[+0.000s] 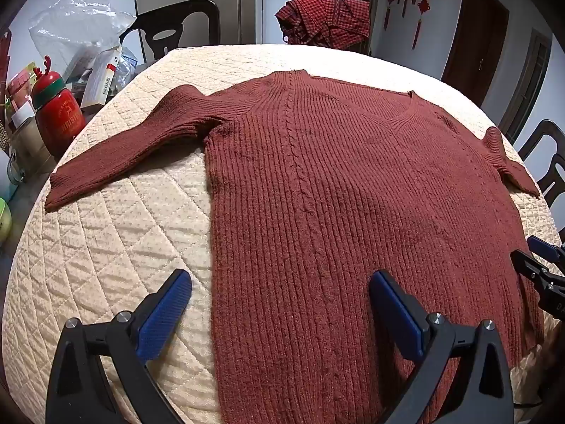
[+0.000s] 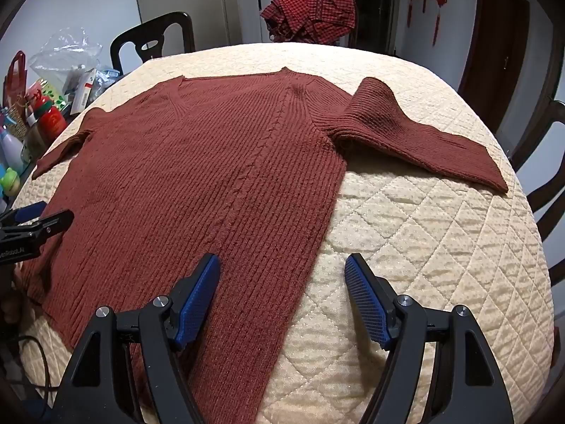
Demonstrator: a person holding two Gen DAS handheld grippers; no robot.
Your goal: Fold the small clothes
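Left wrist view first: my left fingers are spread wide and released, nothing between the pads, one blue pad over the quilt and the other over the sweater, so they straddle its left side edge near the hem. Right wrist view shows the same on the other side: my right fingers are released, gripping nothing, astride the sweater's right side edge. The sweater lies flat, neck away from me, on the quilt that covers the bench, with the left sleeve and right sleeve spread out to the sides and each sleeve's upper part slightly humped. I judge no fold has been made yet; this is the approach to the first one. Next I would have to bring each pair of fingers down onto one layer edge, at a sleeve or side seam, pinch without catching the quilt, and carry it across the body. As for writing, the red bottle at the left of the bench bears white letters that look like part of "CHRISTMAS", and the left gripper's body, seen from the right wrist, bears white lettering that I read only partly. A checked cloth lies heaped beyond the far edge.
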